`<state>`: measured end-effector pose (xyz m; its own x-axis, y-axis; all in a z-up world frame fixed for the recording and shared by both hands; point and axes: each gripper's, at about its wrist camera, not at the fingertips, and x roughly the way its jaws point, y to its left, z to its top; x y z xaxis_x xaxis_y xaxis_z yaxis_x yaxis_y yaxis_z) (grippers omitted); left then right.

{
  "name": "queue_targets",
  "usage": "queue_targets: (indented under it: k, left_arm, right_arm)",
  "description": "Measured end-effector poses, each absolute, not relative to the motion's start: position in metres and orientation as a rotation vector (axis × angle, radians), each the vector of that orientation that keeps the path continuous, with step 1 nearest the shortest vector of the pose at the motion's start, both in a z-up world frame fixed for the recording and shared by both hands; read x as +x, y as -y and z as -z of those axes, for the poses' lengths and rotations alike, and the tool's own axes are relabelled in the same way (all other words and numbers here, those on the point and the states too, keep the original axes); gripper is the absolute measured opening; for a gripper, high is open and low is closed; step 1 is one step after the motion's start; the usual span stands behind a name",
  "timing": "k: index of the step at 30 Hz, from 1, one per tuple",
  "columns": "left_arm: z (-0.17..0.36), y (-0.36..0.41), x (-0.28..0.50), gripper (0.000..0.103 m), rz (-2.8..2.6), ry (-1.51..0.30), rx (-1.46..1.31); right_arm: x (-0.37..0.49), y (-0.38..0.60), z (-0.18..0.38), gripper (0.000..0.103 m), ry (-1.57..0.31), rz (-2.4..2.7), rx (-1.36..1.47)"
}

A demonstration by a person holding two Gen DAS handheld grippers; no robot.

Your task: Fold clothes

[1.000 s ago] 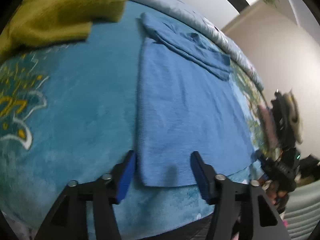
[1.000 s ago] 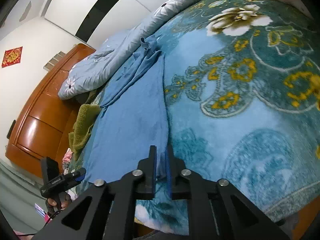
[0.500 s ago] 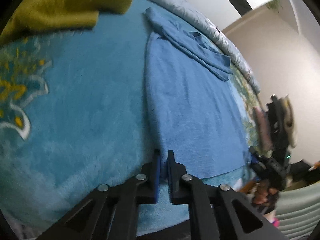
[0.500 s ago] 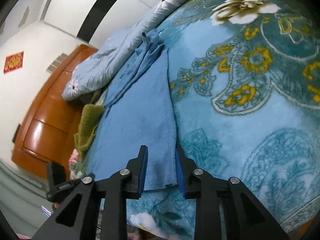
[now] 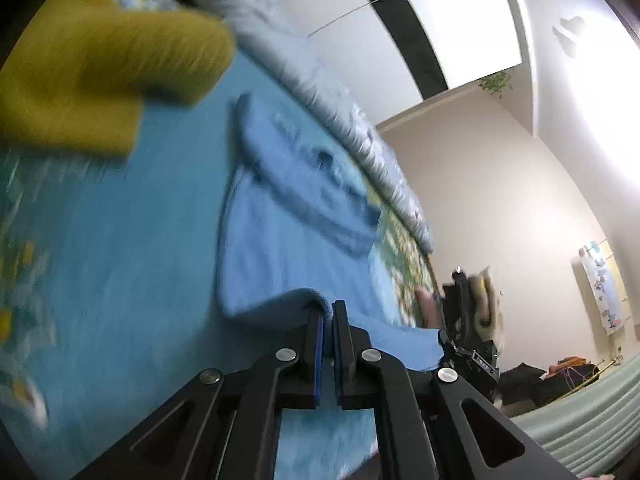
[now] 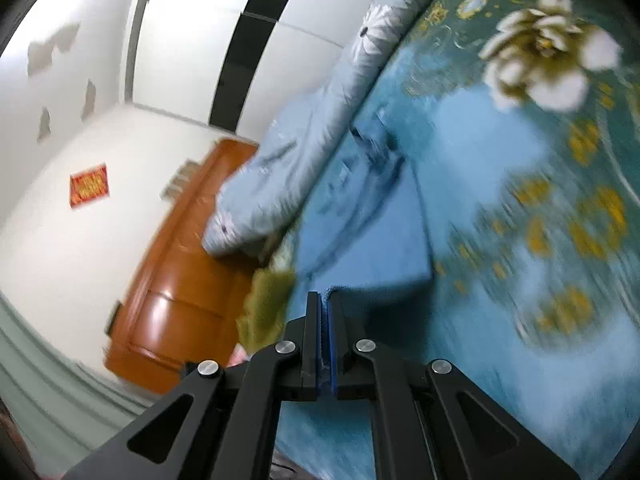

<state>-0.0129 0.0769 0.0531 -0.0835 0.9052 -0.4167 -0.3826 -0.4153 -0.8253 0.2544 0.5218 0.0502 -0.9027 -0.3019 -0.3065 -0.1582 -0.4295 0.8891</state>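
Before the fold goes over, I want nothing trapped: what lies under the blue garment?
The blue garment lies on the teal floral blanket, which shows around it. Both grippers, left and right, lift its near hem. Whatever is beneath its flat part is covered.

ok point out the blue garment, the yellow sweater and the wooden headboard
blue garment [image 5: 288, 240], left wrist view, flat middle of the cloth
yellow sweater [image 5: 100, 80], left wrist view, the thick folded body
wooden headboard [image 6: 180, 280], right wrist view, its glossy panel
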Motion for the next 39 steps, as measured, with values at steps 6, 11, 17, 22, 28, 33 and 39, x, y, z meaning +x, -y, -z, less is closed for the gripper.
queue_targets:
  k: [6, 11, 17, 22, 28, 33, 39]
  left_arm:
    - [-0.081, -0.129, -0.079, 0.004, -1.795, 0.558, -1.168]
    - [-0.074, -0.168, -0.142, 0.004, -1.794, 0.6, -1.237]
    - [-0.056, -0.198, -0.202, 0.004, -1.829, 0.647, -1.282]
    - [-0.032, -0.225, -0.24, 0.004, -1.884, 0.621, -1.391]
    - [-0.018, -0.244, -0.255, 0.005, -1.882, 0.623, -1.443]
    - [-0.02, -0.238, -0.252, 0.051, -1.829, 0.745, -1.414]
    - [-0.042, -0.225, -0.222, 0.058, -1.909, 0.61, -1.39]
  right_arm:
    - [0.183, -0.556, -0.069, 0.003, 1.674, 2.517, 0.625]
    - [0.116, -0.591, -0.075, 0.003, 1.68, 2.547, 0.72]
    - [0.039, -0.625, -0.078, 0.003, 1.631, 2.584, 0.842]
    - [-0.004, -0.637, -0.055, 0.003, 1.63, 2.609, 0.98]
    - [-0.026, -0.644, -0.035, 0.005, 1.619, 2.62, 1.11]
    - [-0.01, -0.649, -0.054, 0.02, 1.604, 2.645, 1.008]
    - [0.032, -0.647, -0.069, 0.031, 1.566, 2.686, 1.013]
